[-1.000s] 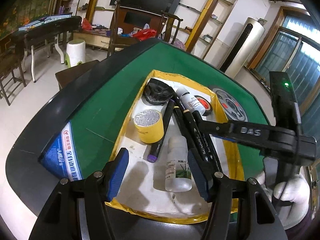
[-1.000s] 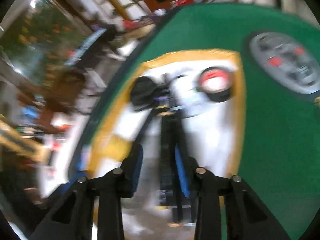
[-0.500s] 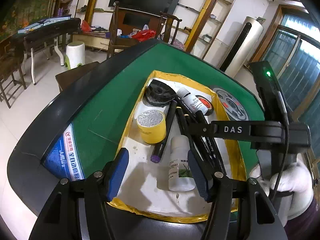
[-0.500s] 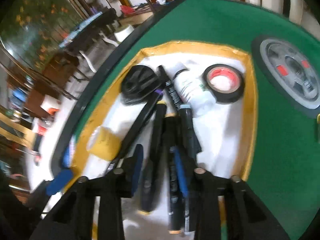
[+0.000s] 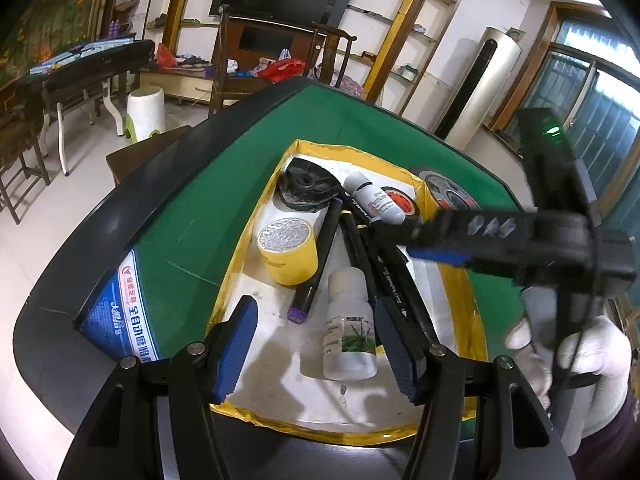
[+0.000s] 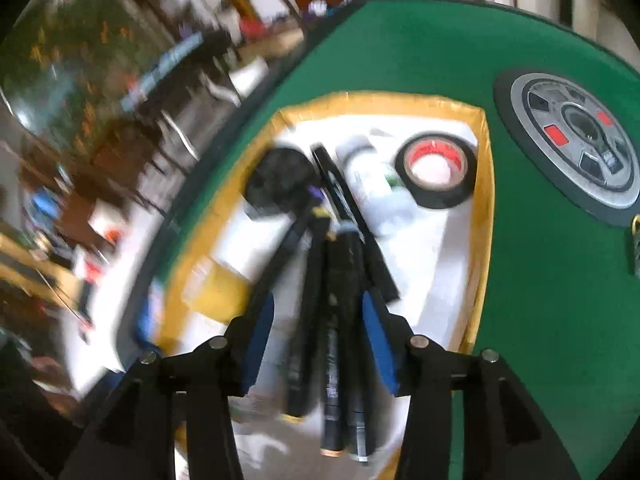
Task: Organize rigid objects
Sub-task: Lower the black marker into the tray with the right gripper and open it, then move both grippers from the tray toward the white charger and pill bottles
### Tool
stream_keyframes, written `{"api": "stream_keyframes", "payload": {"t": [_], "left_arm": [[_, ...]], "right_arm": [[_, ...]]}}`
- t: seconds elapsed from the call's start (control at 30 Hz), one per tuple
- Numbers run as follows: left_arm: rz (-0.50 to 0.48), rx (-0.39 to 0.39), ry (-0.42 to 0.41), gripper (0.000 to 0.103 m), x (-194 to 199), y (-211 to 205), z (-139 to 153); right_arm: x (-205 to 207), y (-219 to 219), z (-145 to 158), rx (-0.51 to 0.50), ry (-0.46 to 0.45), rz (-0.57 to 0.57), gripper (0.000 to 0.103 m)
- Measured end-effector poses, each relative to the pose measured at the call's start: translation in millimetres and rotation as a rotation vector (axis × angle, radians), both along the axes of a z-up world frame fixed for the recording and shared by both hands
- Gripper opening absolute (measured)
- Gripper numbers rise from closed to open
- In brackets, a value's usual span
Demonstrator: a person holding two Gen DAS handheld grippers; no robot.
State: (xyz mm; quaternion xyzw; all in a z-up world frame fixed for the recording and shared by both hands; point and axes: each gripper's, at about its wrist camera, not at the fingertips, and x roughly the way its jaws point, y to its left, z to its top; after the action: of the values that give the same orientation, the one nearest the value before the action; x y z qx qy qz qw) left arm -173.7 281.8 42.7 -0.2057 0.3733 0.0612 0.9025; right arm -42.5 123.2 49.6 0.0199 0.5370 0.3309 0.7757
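A yellow-rimmed white tray (image 5: pixel 240 264) lies on the green table. It holds a yellow tape roll (image 5: pixel 288 256), a white bottle (image 5: pixel 350 320), a second bottle (image 5: pixel 374 200), a black tape roll (image 6: pixel 436 168), a black disc (image 5: pixel 306 186), a purple-capped marker (image 5: pixel 316 268) and several black markers (image 6: pixel 332 320). My left gripper (image 5: pixel 316 344) hovers open over the tray's near end, with the white bottle lying by its right finger. My right gripper (image 6: pixel 320 340) hangs above the black markers. Its jaws are opening and the pads stand apart from the markers.
A round grey hub (image 6: pixel 576 140) sits in the felt to the right of the tray. The table's raised black edge (image 5: pixel 120 216) runs along the left. A gloved hand (image 5: pixel 592 344) holds the right gripper. Chairs and a white stool (image 5: pixel 146 114) stand beyond.
The right gripper's jaws narrowed over the black markers, then spread wider again, and its view is blurred. The left gripper and the tray's contents have stayed put.
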Motion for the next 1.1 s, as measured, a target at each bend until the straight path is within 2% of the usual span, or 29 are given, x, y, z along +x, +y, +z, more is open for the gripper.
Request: {"api": "stream_keyframes", "payload": {"t": [0.07,0.17,0.2,0.23,0.27,0.37,0.43,0.5,0.57,0.63,0.67,0.7,0.73,0.77,0.8,0.83,0.9,1.0,1.1], "left_arm": [[0.0,0.005,-0.001,0.065,0.2,-2.1,1.6],[-0.004,0.008,0.002,0.065,1.4,-6.0,3.0],[-0.007,0.009,0.003,0.065,1.2,-7.6,3.3],[-0.01,0.014,0.004,0.065,1.2,-9.5,4.1],[-0.013,0.02,0.004,0.065,0.9,-10.7,5.1],[-0.017,0.038,0.001,0.065,1.3,-13.1,8.2],[-0.018,0.049,0.0,0.065,2.3,-16.1,9.5],[-0.024,0.058,0.002,0.065,3.8,-20.9,10.4],[-0.036,0.071,-0.001,0.065,5.3,-27.1,13.0],[-0.047,0.098,-0.013,0.065,5.5,-35.0,18.1],[-0.054,0.118,-0.027,0.065,5.6,-40.5,22.1],[-0.059,0.139,-0.043,0.065,5.2,-46.2,26.5],[-0.064,0.162,-0.063,0.065,4.3,-52.1,31.4],[-0.069,0.189,-0.091,0.065,3.2,-59.3,37.6],[-0.074,0.211,-0.116,0.066,2.4,-66.2,43.2],[-0.083,0.228,-0.139,0.069,2.3,-73.1,48.4],[-0.119,0.229,-0.165,0.089,6.0,-86.3,55.3],[-0.222,0.128,-0.124,0.092,22.0,-101.8,50.8],[-0.25,0.138,-0.069,0.092,36.4,-121.9,44.4]], "right_arm": [[-1.5,1.0,3.4,0.05,-0.003,0.029,0.046],[1.8,12.2,-12.3,0.021,0.074,0.088,0.046],[3.3,13.1,-17.4,-0.036,0.066,0.076,0.037],[5.2,15.3,-17.8,-0.092,0.044,0.057,0.02],[6.6,15.5,-19.0,-0.125,0.026,0.042,0.017],[4.8,7.3,-13.4,-0.085,0.034,0.029,0.018],[1.4,-6.5,-3.7,-0.019,0.035,0.029,0.025],[0.6,-23.9,7.3,0.033,0.007,0.003,0.025],[-0.6,-45.6,22.6,0.063,-0.062,-0.042,0.025],[-4.8,-64.5,39.5,0.052,-0.173,-0.087,0.032],[-9.6,-76.7,48.3,0.033,-0.259,-0.113,0.035],[-14.5,-86.6,55.3,0.013,-0.339,-0.139,0.045],[-22.6,-98.2,62.1,-0.018,-0.446,-0.179,0.06],[-28.0,-110.0,66.9,-0.052,-0.551,-0.226,0.069],[-32.2,-117.6,69.5,-0.075,-0.629,-0.265,0.086],[-35.3,-127.6,69.4,-0.093,-0.689,-0.299,0.092],[-28.9,-146.6,64.3,-0.133,-0.724,-0.353,0.092],[-15.4,-174.0,54.7,-0.177,-0.715,-0.415,0.092],[-8.2,-197.3,46.6,-0.21,-0.736,-0.465,0.092]]}}
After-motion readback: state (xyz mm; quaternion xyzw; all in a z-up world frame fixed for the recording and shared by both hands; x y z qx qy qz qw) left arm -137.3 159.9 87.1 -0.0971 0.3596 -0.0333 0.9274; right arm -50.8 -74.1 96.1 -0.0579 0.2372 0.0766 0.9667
